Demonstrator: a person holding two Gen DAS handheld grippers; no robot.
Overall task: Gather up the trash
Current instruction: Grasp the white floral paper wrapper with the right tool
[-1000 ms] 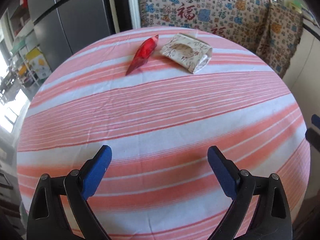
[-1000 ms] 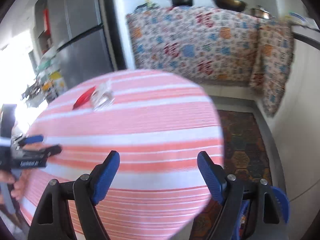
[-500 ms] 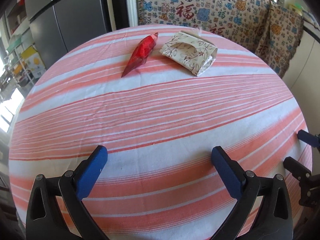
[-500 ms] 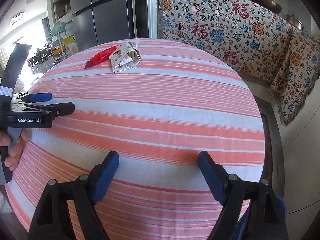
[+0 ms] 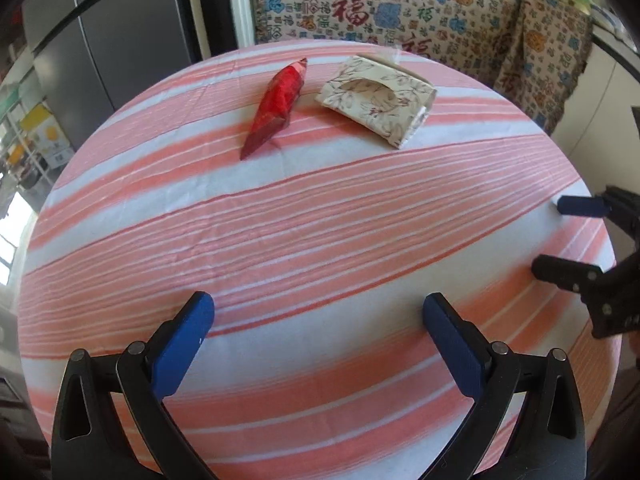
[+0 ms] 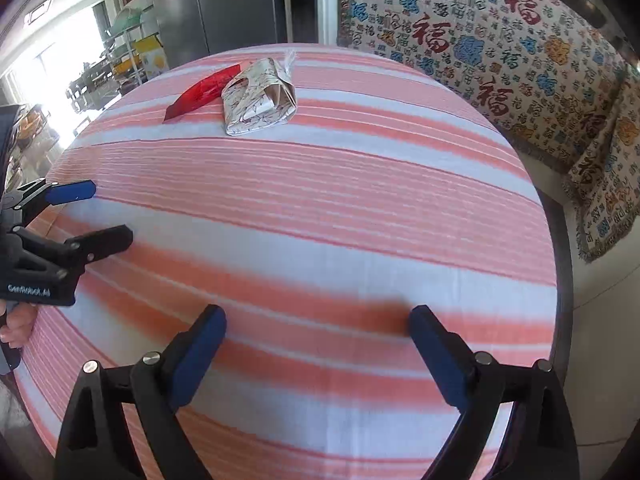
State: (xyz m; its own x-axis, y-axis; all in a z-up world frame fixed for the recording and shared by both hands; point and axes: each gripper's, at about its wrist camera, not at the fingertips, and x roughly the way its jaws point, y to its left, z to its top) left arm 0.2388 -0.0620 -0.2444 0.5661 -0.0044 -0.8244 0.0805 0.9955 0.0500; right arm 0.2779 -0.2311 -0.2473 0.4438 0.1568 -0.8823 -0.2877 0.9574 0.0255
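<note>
A crumpled red wrapper (image 5: 278,108) (image 6: 204,91) lies at the far side of the round table. Beside it on the right sits a soft tissue pack (image 5: 378,98) (image 6: 258,98) with a leaf print. My left gripper (image 5: 318,306) hovers over the near part of the table, open, nothing between its blue pads. My right gripper (image 6: 318,318) also hangs over the near edge, its jaws still opening and empty. Each gripper shows in the other's view: the right gripper (image 5: 560,236) at the right edge, the left gripper (image 6: 108,214) at the left, held by a hand (image 6: 16,322).
The table wears a pink and white striped cloth (image 5: 320,220). Behind it stand a grey fridge (image 6: 224,4) and a counter draped with a patterned cloth (image 5: 400,4). A patterned rug on the floor (image 6: 560,232) lies right of the table.
My right gripper has swung in over the table, come closer to it and spread its jaws wider. The left gripper has barely shifted, its jaws slightly wider. The wrapper and tissue pack lie as before.
</note>
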